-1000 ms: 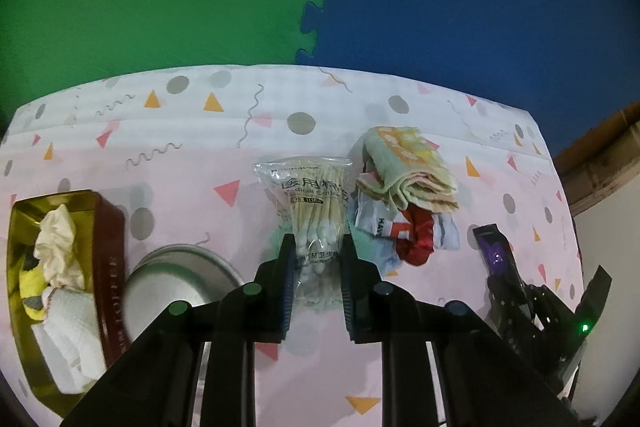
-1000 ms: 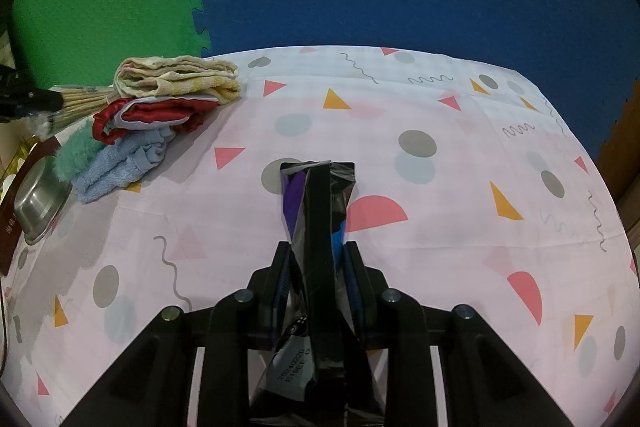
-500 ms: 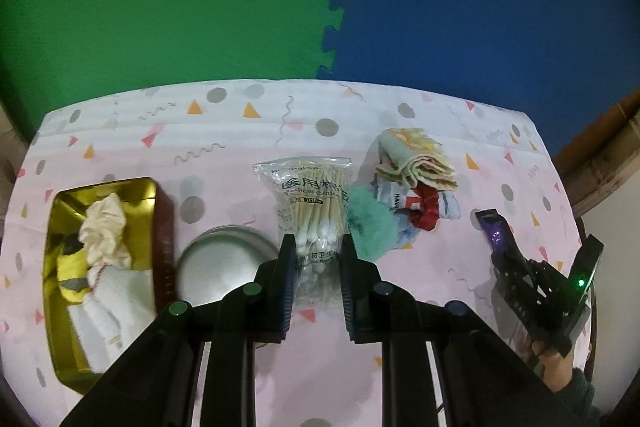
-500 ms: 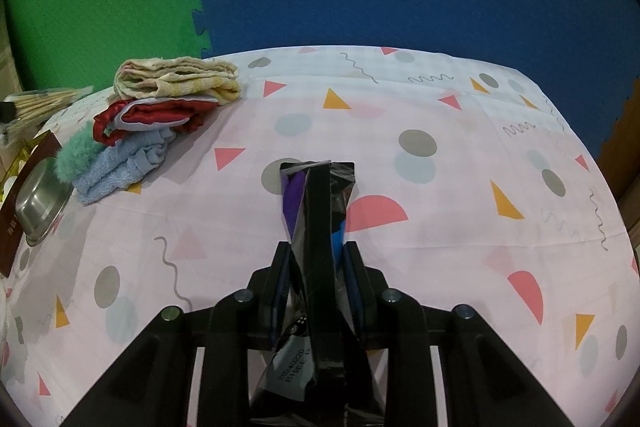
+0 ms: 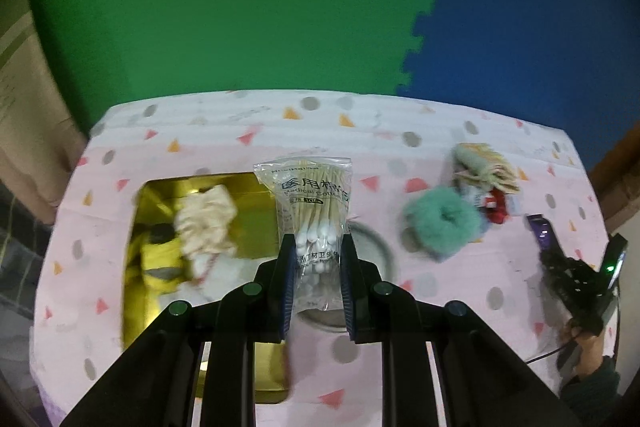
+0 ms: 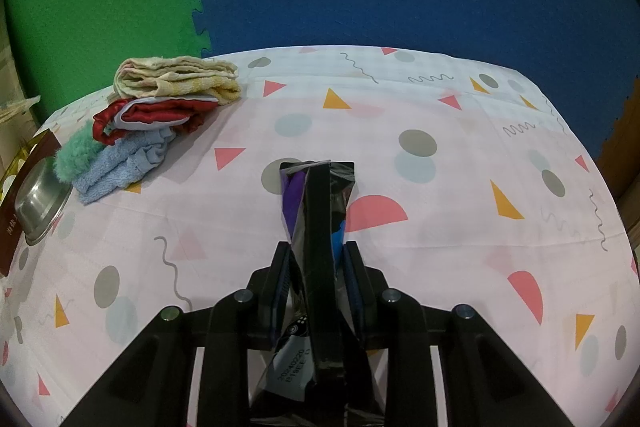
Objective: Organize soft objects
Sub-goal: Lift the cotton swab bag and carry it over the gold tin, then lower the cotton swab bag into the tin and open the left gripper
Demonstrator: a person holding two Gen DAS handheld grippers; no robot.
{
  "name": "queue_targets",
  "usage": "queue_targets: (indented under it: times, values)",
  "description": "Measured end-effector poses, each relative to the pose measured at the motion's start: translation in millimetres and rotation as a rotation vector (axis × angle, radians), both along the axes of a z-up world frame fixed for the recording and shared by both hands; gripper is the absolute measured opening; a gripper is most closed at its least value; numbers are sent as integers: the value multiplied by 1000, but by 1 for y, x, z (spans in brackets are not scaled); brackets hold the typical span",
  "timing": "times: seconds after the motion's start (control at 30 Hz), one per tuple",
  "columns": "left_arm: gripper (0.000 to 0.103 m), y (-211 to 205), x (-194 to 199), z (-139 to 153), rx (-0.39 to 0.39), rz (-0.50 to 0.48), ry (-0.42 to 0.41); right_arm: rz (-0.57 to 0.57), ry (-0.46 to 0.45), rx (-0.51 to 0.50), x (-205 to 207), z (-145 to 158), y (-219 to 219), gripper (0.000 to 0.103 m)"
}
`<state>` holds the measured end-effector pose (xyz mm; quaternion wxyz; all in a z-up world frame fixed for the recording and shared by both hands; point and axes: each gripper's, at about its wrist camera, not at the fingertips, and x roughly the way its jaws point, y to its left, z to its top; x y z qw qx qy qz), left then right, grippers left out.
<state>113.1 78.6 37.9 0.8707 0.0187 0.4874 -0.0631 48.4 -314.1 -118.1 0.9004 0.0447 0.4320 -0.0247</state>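
My left gripper (image 5: pixel 314 247) is shut on a clear bag of cotton swabs (image 5: pixel 312 211), held in the air above the steel bowl (image 5: pixel 374 251) and the right side of the gold tin (image 5: pixel 248 195). The tin holds a cream scrunchie (image 5: pixel 206 223), a yellow cloth and a white cloth. A teal fluffy scrunchie (image 5: pixel 440 223) lies to the right, beside a pile of folded cloths (image 5: pixel 486 175). My right gripper (image 6: pixel 316 259) is shut on a black and purple foil packet (image 6: pixel 316 203) over the tablecloth. The cloth pile (image 6: pixel 160 107) sits at that view's left.
The table wears a pink cloth with triangles and dots (image 6: pixel 440 187). Green and blue foam mats (image 5: pixel 280 7) cover the floor beyond. The right gripper with its packet (image 5: pixel 568 263) shows at the table's right edge in the left wrist view, a sleeve below it.
My left gripper has carried the swab bag leftward and up, from beside the cloth pile to over the bowl and tin. The right gripper and its packet have stayed still.
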Motion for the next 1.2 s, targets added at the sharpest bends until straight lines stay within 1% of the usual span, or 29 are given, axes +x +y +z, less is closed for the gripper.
queue_targets:
  times: [0.27, 0.47, 0.6, 0.83, 0.97, 1.2]
  values:
    - [18, 50, -3, -7, 43, 74, 3, 0, 1, -6, -1, 0, 0, 26]
    - [18, 80, 1, -22, 73, 117, 24, 0, 1, -6, 0, 0, 0, 26]
    - [18, 94, 4, -32, 67, 139, 27, -1, 1, -7, 0, 0, 0, 26]
    - [18, 111, 11, -50, 86, 161, 34, 1, 2, -16, -1, 0, 0, 26]
    - [18, 119, 14, -60, 75, 167, 47, 1, 3, -18, -1, 0, 0, 26]
    - [18, 129, 18, -76, 85, 166, 65, 2, 4, -26, -1, 0, 0, 26]
